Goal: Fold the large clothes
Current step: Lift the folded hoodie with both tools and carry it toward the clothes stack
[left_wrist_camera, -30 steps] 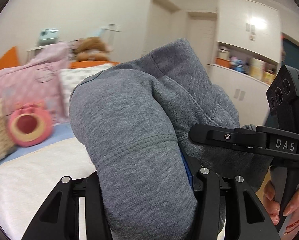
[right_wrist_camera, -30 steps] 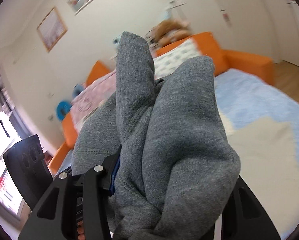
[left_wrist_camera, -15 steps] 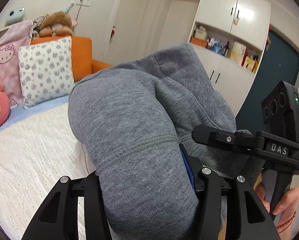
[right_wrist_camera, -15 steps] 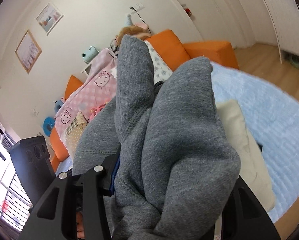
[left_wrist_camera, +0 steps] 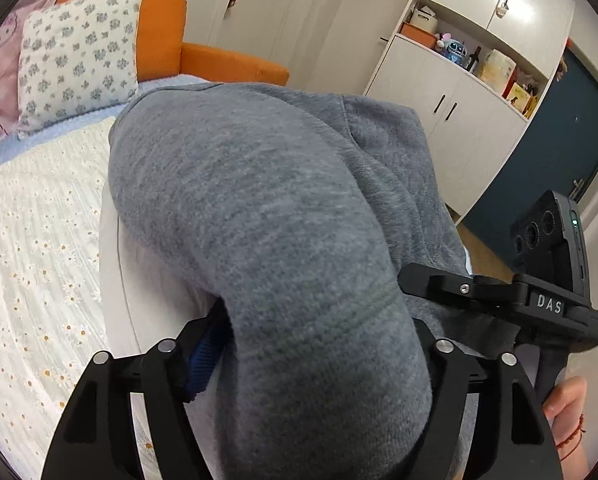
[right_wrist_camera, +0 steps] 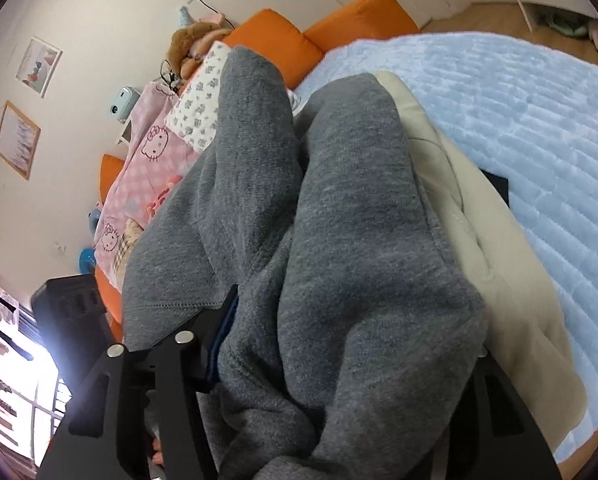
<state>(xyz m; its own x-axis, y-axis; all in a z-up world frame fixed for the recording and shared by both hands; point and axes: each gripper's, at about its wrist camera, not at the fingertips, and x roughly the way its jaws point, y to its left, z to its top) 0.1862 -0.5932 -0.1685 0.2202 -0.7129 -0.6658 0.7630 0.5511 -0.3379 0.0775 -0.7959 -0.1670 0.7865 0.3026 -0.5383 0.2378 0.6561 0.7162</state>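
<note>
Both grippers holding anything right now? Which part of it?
Yes. The left gripper is clamped on a bunched fold of the grey sweatshirt, near a stitched seam. The right gripper pinches another thick bunch of it; which part cannot be told.

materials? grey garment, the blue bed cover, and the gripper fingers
Grey garment: thick knit, probably cotton fleece; fuzzy matte face, heathered flecks, a stitched seam line.
Blue bed cover: plush, soft-pile fabric, quilted in ribbed rows.
Fingers: black rigid plastic by the look, possibly printed; matte, silver screw heads, blue pads inside.
</note>
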